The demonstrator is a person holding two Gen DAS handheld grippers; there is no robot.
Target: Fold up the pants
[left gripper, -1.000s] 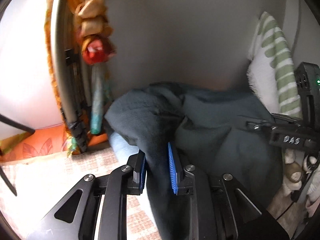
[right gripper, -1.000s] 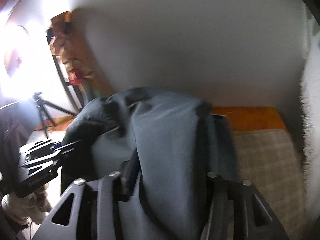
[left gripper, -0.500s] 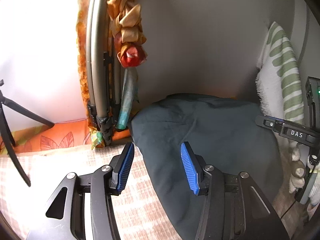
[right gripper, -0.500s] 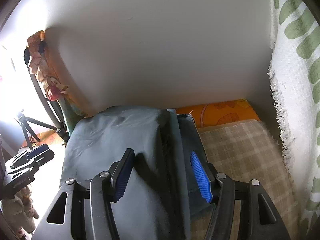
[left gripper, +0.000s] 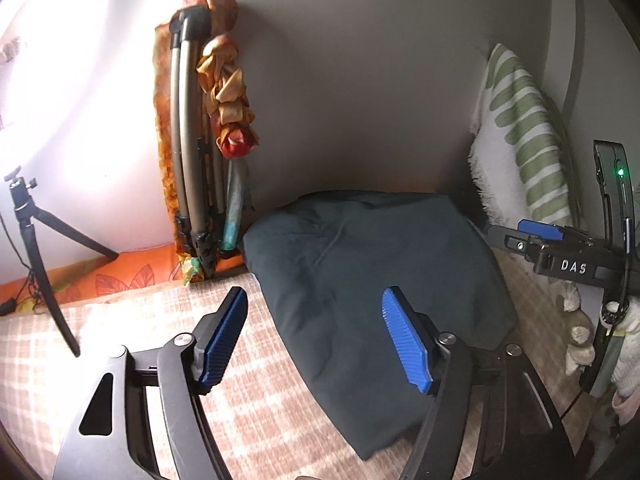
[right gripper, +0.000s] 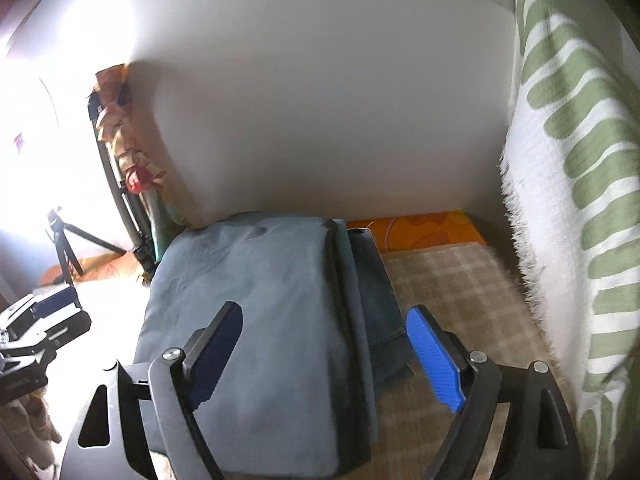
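Observation:
The dark grey-blue pants (left gripper: 372,280) lie folded in a flat bundle on the checked cloth surface (left gripper: 120,360), close to the back wall. In the right wrist view the pants (right gripper: 260,320) show stacked layers along their right edge. My left gripper (left gripper: 316,340) is open and empty, held just above the pants' near left edge. My right gripper (right gripper: 332,356) is open and empty, over the pants' near right part. The right gripper also shows in the left wrist view (left gripper: 560,256), and the left gripper in the right wrist view (right gripper: 36,328).
A folded metal frame with orange cloth (left gripper: 200,140) leans on the wall left of the pants. A small black tripod (left gripper: 32,248) stands far left. A white and green striped towel (right gripper: 580,200) hangs at the right. An orange sheet (right gripper: 420,228) edges the wall.
Both grippers opened and let go of the pants, then drew back. The pants, bunched and lifted a second ago, now lie flat and folded on the cloth.

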